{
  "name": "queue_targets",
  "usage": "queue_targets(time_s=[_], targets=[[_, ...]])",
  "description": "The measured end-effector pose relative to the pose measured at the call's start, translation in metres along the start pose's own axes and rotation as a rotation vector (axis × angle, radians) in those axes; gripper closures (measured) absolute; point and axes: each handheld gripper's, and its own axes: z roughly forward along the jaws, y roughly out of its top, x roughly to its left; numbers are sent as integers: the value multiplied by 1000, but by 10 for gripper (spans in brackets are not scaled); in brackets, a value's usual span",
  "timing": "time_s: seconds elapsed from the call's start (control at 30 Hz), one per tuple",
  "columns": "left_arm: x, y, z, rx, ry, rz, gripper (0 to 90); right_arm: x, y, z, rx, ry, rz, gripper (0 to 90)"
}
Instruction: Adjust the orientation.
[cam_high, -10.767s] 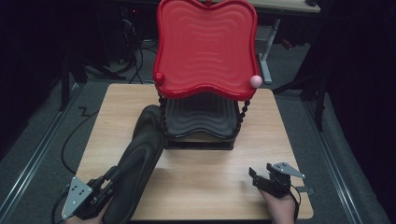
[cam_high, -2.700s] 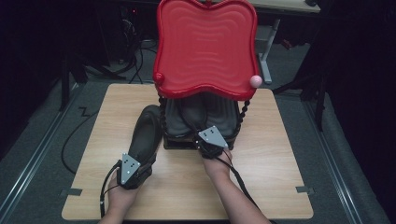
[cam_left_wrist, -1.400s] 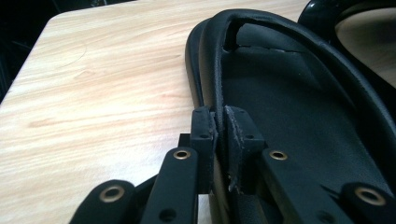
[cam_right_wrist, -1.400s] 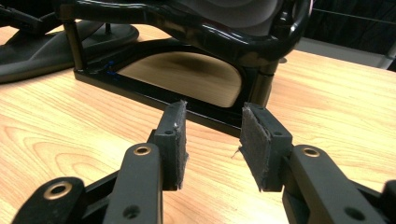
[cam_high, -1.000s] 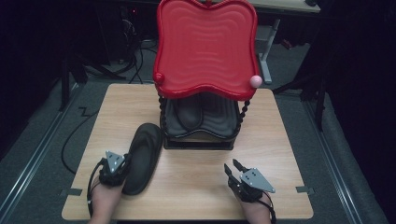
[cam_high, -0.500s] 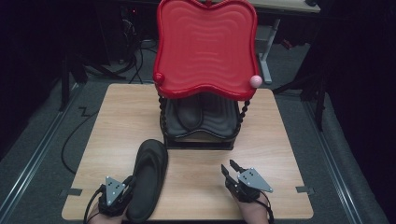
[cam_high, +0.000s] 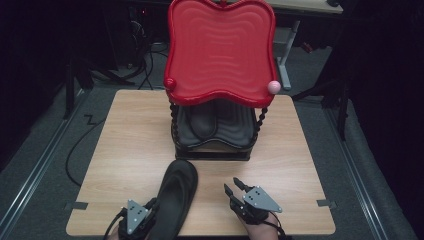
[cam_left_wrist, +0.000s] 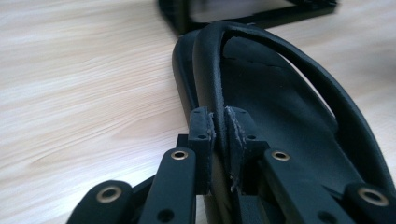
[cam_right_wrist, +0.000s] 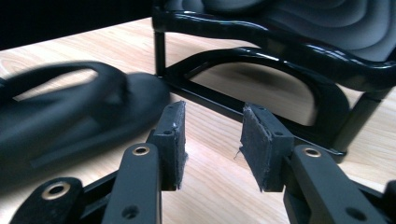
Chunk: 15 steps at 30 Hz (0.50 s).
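Note:
A black flip-flop sandal (cam_high: 175, 196) lies on the wooden table (cam_high: 125, 145) near its front edge, toe toward the rack. My left gripper (cam_high: 150, 220) is at the sandal's heel end, shut on its strap (cam_left_wrist: 208, 70); the left gripper view has both pads pinching the strap. My right gripper (cam_high: 234, 187) hovers to the sandal's right, open, with nothing between its pads (cam_right_wrist: 173, 140). In the right gripper view the sandal (cam_right_wrist: 70, 116) shows blurred at left. A second black sandal (cam_high: 202, 120) rests on the rack's lower shelf.
A two-tier rack (cam_high: 220, 50) with a red wavy top tray and black lower tray (cam_high: 235, 127) stands at the table's back middle. Its black base frame (cam_right_wrist: 280, 93) sits just ahead of my right gripper. Dark floor and cables surround the table.
My left gripper has dragged the sandal away from the rack toward the front edge and to the right. The right gripper has shifted slightly left, staying open.

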Motion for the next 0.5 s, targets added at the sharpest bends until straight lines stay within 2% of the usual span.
queue_targets(time_s=[0.17,0.23,0.37,0.43,0.5], targets=[[-24,10,19,8,-43,67,808,11,0,3,14,45,17,561],[-28,12,25,4,-56,66,813,20,0,4,27,80,46,530],[-33,18,37,-7,-93,35,822,37,-4,9,57,128,51,490],[-37,21,42,-10,-105,46,824,44,-6,13,79,126,48,486],[-41,23,45,-14,-114,50,824,48,-9,17,114,100,45,482]])
